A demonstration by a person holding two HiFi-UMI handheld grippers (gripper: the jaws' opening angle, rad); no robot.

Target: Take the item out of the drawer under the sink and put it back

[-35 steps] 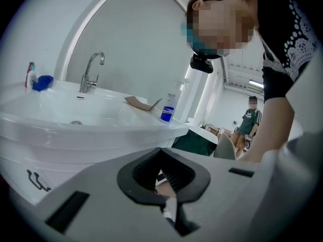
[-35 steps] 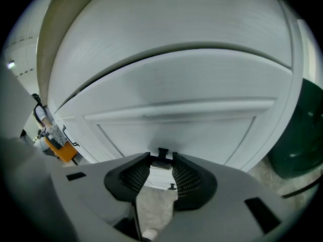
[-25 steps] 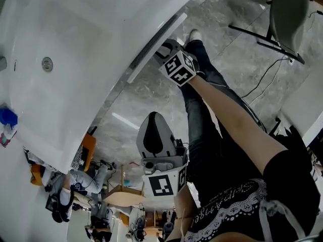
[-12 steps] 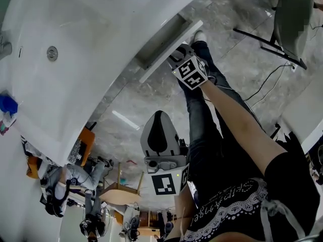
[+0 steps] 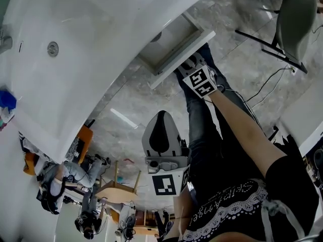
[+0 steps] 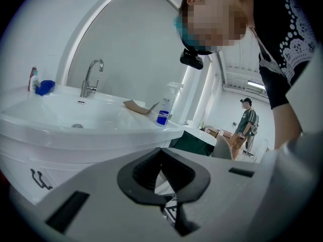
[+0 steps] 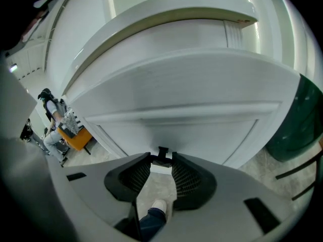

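**Drawer comes further out from under the sink**

Since the earlier frame the drawer (image 5: 180, 60) has slid out more from below the sink (image 5: 75, 49), so its inside now shows. The right gripper (image 7: 162, 161) has its jaws almost closed, pinching the small dark handle (image 7: 162, 155) at the tips. The left gripper (image 6: 160, 154) has its jaws together with nothing between them, well apart from the sink.

The grip is only on the tips, so I think a sideways pull could make the handle slip out.

A dark shape (image 5: 156, 36) lies deep in the drawer, under the sink rim. It may be the item, but I cannot tell its long axis or direction.
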